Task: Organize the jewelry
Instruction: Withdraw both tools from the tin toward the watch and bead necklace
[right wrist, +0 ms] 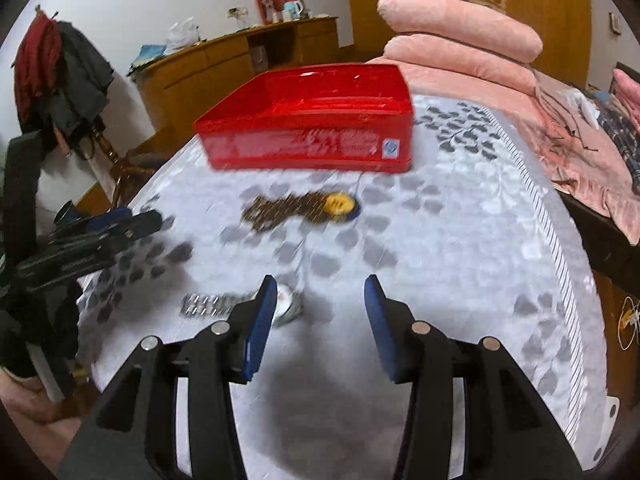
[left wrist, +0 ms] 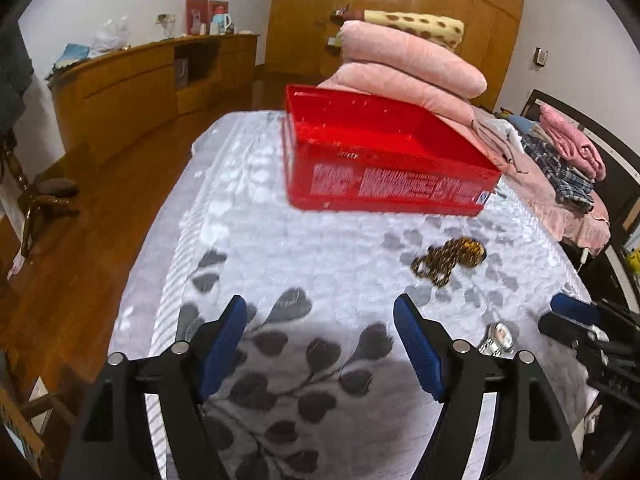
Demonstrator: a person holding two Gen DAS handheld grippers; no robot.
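**Both grippers closing in on the jewelry, nothing picked up yet**

We're over the bed (right wrist: 460,240), grey leaf-print cover, and it's carrying everything. Biggest piece: the red box (right wrist: 312,136), open-topped and looking empty from here, sitting at twelve o'clock in the right wrist view, far side of the cover. That's the likely destination.

Next down, the gold chain (right wrist: 288,210) with its yellow pendant, heaped loosely at about eleven o'clock of the right gripper, between box and fingers. In the left view the same chain (left wrist: 448,258) lies at one o'clock, well apart from the left gripper (left wrist: 320,344), whose fingers stand wide with only bedding between them.

Smallest: the watch (right wrist: 286,302), steel band stretched out to nine o'clock, its face tucked just beside the left finger of the right gripper (right wrist: 320,328). Those fingers are moderately parted, holding nothing.

My read: the watch is the right gripper's pick. It sits off-centre, so slide toward nine o'clock until the case is between the fingers, then close across the case, not the slippery band. Soft bedding gives, so press in gently. The picture is blurred, so settle first.
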